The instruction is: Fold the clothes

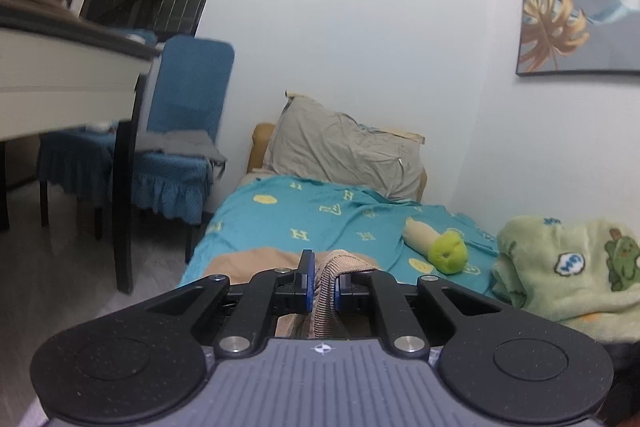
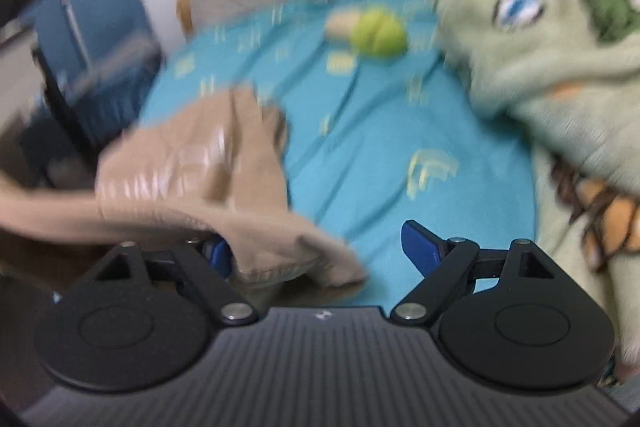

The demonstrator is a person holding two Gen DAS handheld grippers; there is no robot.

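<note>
My left gripper is clamped on the ribbed hem of the tan garment, which lies on the blue bedsheet. My right gripper is wide apart; I should close it only on the corner, then pull the cloth flat.

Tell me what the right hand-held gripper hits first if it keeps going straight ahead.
Probably the tan garment draped across the open right hand-held gripper; past that, the teal patterned bedsheet. Blur makes depth uncertain.
</note>
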